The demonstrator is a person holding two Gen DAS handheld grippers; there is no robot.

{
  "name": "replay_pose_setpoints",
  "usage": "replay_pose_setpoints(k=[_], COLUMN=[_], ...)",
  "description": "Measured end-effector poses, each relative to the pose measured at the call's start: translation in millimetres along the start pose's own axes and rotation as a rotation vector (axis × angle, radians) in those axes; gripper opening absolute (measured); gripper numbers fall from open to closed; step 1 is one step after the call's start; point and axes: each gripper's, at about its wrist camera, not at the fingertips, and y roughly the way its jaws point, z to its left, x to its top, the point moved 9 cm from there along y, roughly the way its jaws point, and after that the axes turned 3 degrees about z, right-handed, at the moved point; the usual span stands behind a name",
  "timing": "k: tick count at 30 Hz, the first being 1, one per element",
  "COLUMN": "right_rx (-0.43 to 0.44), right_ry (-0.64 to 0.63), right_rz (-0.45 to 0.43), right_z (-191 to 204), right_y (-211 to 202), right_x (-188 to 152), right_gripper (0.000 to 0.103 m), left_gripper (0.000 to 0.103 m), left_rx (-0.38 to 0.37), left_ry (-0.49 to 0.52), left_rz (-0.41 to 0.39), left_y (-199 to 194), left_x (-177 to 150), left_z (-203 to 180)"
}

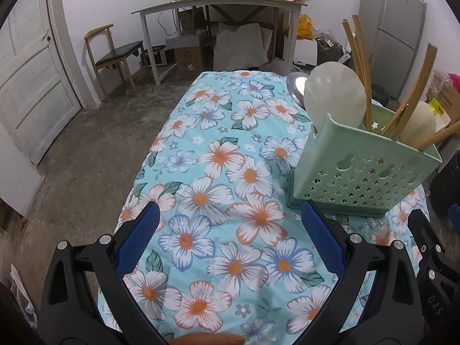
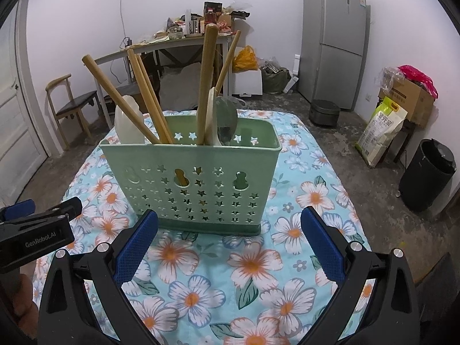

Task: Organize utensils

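Both my claws — left gripper (image 1: 230, 241), right gripper (image 2: 230, 241) — hang released and empty before the filled green holder (image 2: 198, 184) — I would withdraw level, not nudging it.

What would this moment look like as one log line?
left gripper: open, empty | right gripper: open, empty | utensils: upright in green holder | loose utensils: none seen

We see a grey fridge (image 2: 335, 40) against the far wall, a black bin (image 2: 427, 175) near it, a wooden chair (image 1: 113, 54), and a cluttered table (image 1: 218, 5) behind.
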Motion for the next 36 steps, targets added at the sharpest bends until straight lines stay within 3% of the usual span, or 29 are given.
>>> replay_pose_setpoints(k=[36], right_rx=[0.008], right_ry=[0.021], right_rz=[0.002], right_z=[-4.6], right_y=[-0.1], right_x=[-3.5], right_gripper=[0.097], left_gripper=[0.095], left_rx=[-0.020], left_ry=[0.021], left_rz=[0.015], left_y=[-2.8], left_x=[-0.3], left_z=[-5.3])
